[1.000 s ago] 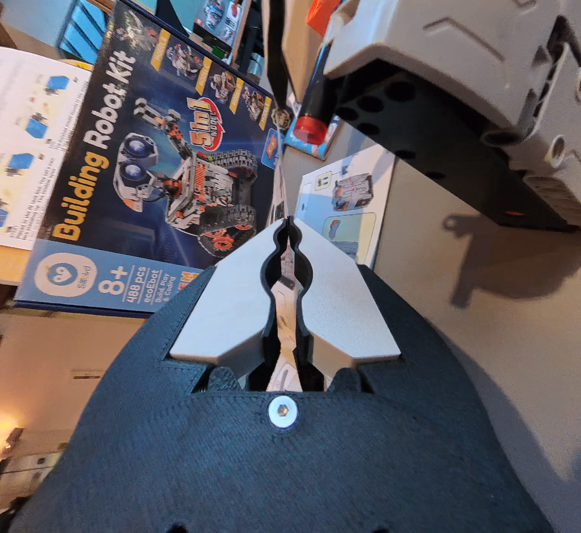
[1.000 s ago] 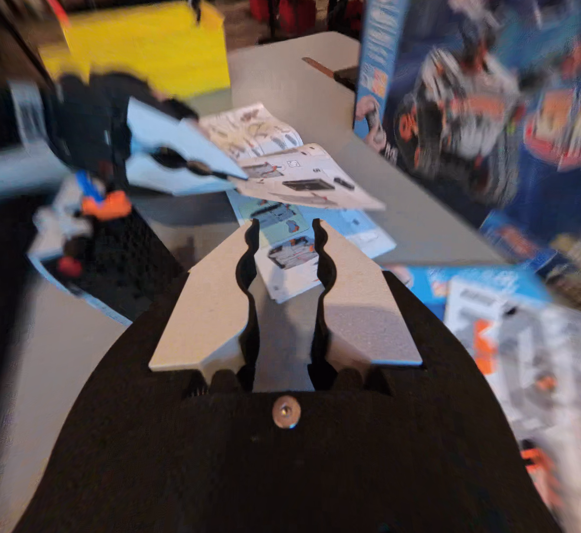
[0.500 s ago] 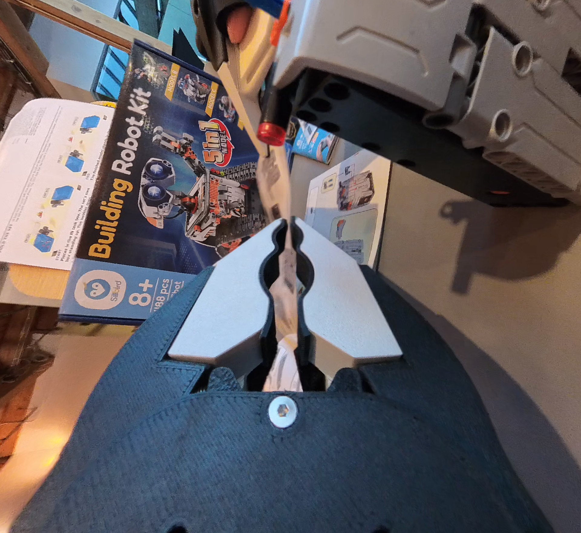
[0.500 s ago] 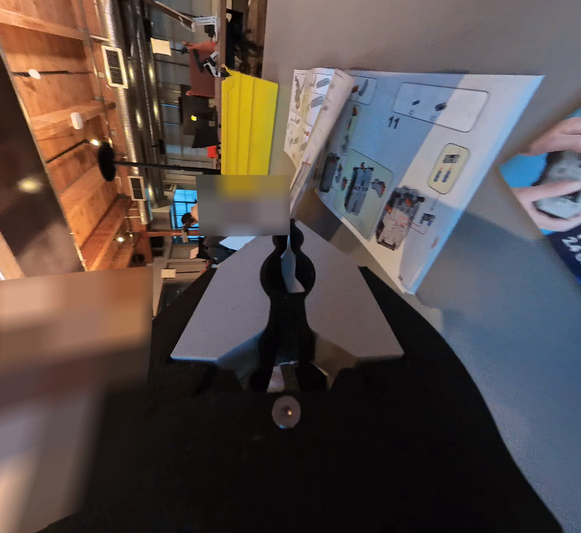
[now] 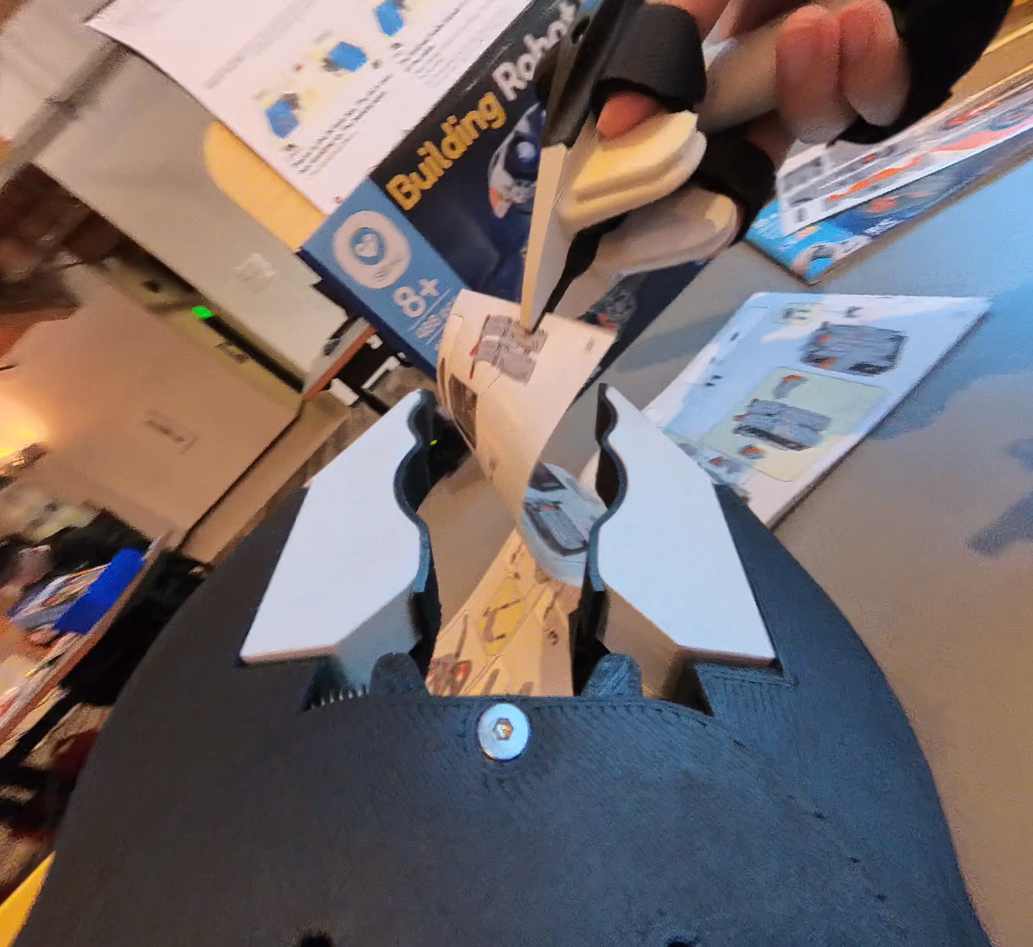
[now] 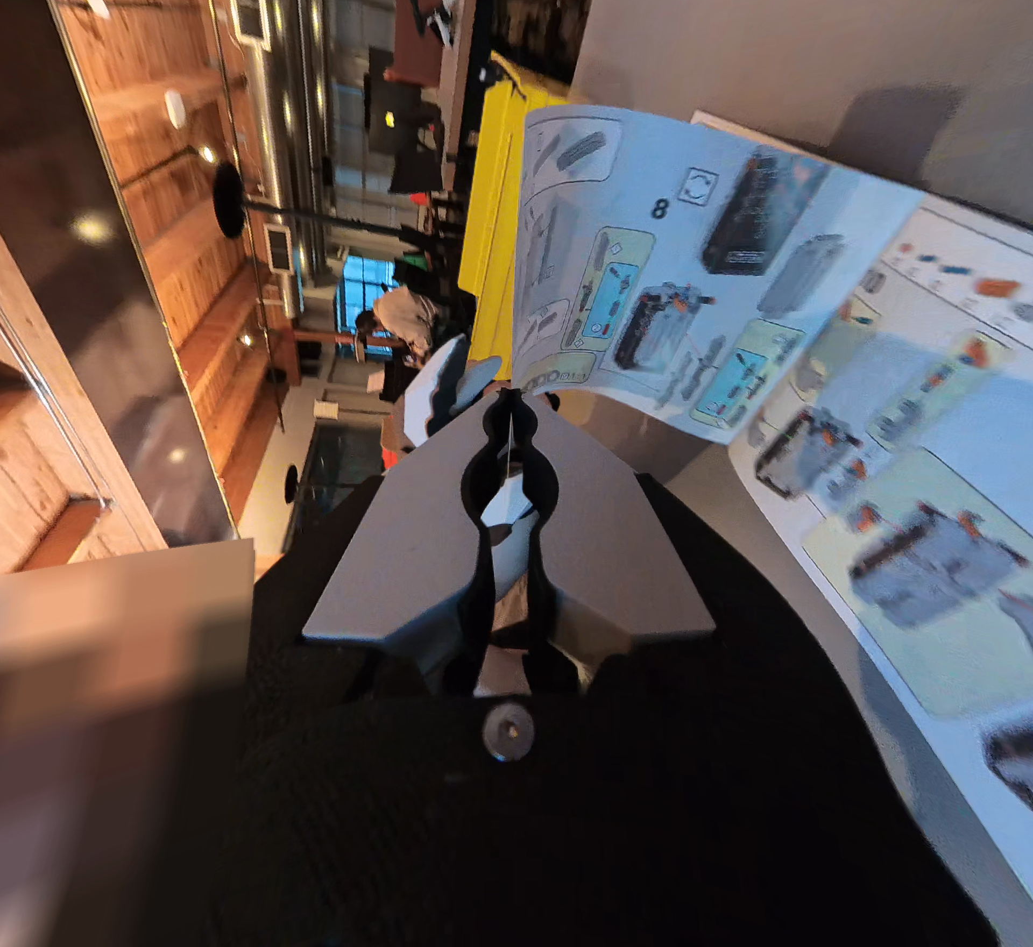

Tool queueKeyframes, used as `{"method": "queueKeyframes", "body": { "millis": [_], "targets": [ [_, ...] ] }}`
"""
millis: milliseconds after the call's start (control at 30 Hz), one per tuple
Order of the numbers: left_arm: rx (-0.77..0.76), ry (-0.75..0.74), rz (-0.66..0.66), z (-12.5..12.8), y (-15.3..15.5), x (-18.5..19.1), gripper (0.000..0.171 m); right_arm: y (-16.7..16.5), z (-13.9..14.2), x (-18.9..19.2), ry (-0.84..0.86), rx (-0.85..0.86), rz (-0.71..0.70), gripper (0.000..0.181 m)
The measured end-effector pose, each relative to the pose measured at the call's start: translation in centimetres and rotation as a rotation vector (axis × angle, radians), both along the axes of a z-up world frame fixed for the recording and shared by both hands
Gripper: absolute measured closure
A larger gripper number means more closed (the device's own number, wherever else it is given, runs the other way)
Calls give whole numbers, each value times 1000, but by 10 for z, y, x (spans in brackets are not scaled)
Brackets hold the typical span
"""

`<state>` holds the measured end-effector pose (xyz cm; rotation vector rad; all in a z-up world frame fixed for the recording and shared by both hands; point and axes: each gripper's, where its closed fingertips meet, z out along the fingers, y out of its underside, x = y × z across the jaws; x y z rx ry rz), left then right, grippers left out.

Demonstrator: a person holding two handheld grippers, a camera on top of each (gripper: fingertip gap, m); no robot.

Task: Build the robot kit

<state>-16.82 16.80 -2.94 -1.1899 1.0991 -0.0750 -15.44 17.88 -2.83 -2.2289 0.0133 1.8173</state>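
Note:
My left gripper (image 5: 510,398) is open, and a curled page (image 5: 520,417) of an instruction booklet passes loosely between its fingers. The rest of the booklet (image 5: 810,406) lies open on the grey table (image 5: 922,613). My right gripper (image 5: 531,325), held by a hand (image 5: 810,26), pinches that page's top edge just beyond my left fingertips. In the right wrist view my right gripper (image 6: 510,396) is shut on the thin edge of the raised page (image 6: 671,277). The open booklet (image 6: 922,473) lies to the right. The left gripper's white fingers (image 6: 441,389) show just behind.
A dark blue robot kit box (image 5: 464,182) stands behind the grippers with a white printed sheet (image 5: 313,26) beyond it. A blue leaflet (image 5: 894,166) lies at the far right. A yellow bin (image 6: 492,194) and a distant person (image 6: 402,317) are past the table edge. Only a small space, under 4 cm, lies between the two pairs of fingers.
My left gripper has opened and let go of the page. My right gripper closed on the page's edge and now holds it up. The grey brick model has left the left wrist view.

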Motion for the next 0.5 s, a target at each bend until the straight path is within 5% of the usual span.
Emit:
{"method": "queueKeyframes", "body": {
  "millis": [67,167,333,500],
  "targets": [
    [65,34,86,2,11,-9,135,4,2,-21,-1,16,41,179],
    [132,71,179,2,21,-25,171,10,18,-41,29,96,66,154],
    [-116,-129,293,-3,41,-64,171,8,38,-22,-65,369,48,147],
    [-453,-394,297,-23,58,-90,171,13,11,25,-395,672,42,151]
  ]
}}
